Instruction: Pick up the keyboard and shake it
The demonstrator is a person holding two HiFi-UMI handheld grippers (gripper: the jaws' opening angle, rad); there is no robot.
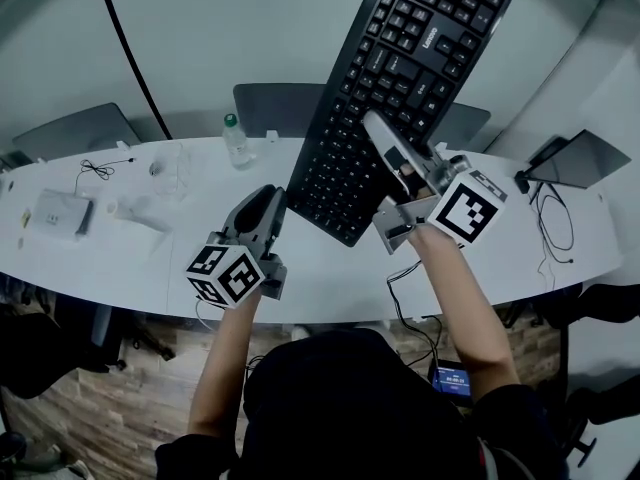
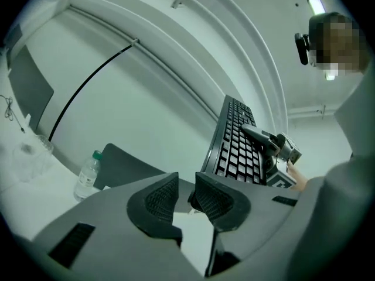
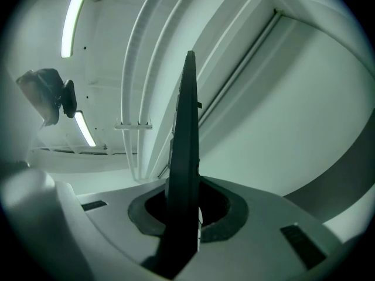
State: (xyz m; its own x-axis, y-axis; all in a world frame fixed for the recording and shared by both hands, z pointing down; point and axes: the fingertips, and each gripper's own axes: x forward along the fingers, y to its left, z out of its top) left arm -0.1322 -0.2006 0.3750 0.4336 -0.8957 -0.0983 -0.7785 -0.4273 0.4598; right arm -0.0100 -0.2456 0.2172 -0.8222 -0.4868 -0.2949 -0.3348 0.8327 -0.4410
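A black keyboard [image 1: 400, 78] hangs in the air above the white table [image 1: 330, 278], tilted steeply with its far end up and to the right. My right gripper [image 1: 385, 143] is shut on its right long edge, one finger lying across the keys. In the right gripper view the keyboard [image 3: 184, 157] shows edge-on, clamped between the jaws of the right gripper [image 3: 184, 215]. My left gripper [image 1: 268, 203] sits just left of the keyboard's lower end, apart from it. Its jaws [image 2: 186, 186] stand a little apart with nothing between them; the keyboard [image 2: 234, 145] is beyond, to the right.
A water bottle [image 1: 236, 140] stands at the table's far edge, with grey chairs [image 1: 80, 128] behind. A white box [image 1: 60, 213] and thin cables lie at the left. A dark laptop [image 1: 580, 158] and wires [image 1: 550, 218] sit at the right end.
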